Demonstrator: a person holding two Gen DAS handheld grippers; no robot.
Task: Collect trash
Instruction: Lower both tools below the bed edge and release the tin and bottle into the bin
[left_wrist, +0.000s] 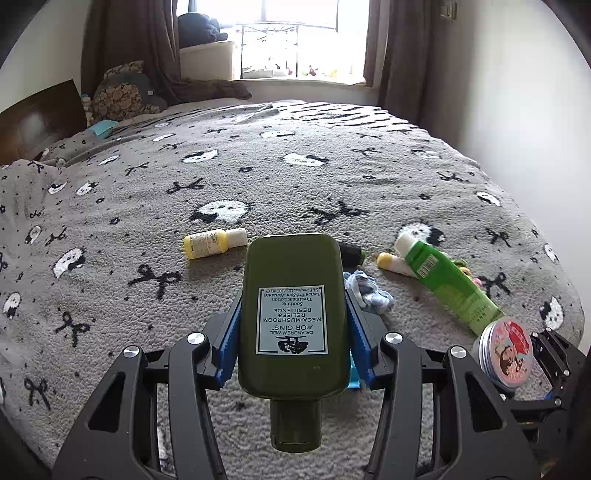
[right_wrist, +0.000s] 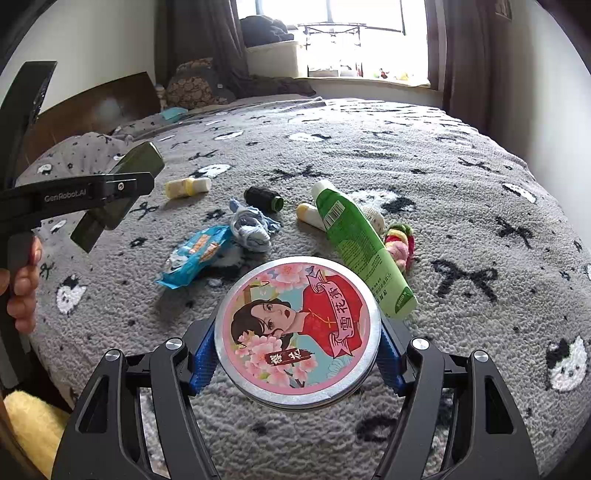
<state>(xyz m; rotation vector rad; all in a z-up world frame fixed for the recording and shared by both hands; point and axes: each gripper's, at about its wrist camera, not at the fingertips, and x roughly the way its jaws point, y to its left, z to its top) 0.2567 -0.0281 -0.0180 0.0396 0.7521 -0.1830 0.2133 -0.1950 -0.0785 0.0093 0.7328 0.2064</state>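
In the left wrist view, the left gripper (left_wrist: 293, 325) was closed on a dark green lotion bottle (left_wrist: 293, 314), its blue pads pressed against the bottle's two flat sides and the cap pointing back toward the camera, clear of the grey blanket (left_wrist: 147, 177); the hold suggested it was being carried off the bed. A small yellow bottle (left_wrist: 214, 242) lay beyond it, with a bright green tube (left_wrist: 447, 280) to the right. In the right wrist view, the right gripper (right_wrist: 297, 341) was closed across a round tin (right_wrist: 297, 332), lid facing the camera, gripped at its rim on either side and likewise lifted. Still on the blanket lay a blue snack wrapper (right_wrist: 194, 256), crumpled blue socks (right_wrist: 251, 229), a black bottle (right_wrist: 264, 199), the green tube and the yellow bottle. Judged from this, collection was partway through, with both grippers loaded and several items yet to be gathered. No bin was visible.
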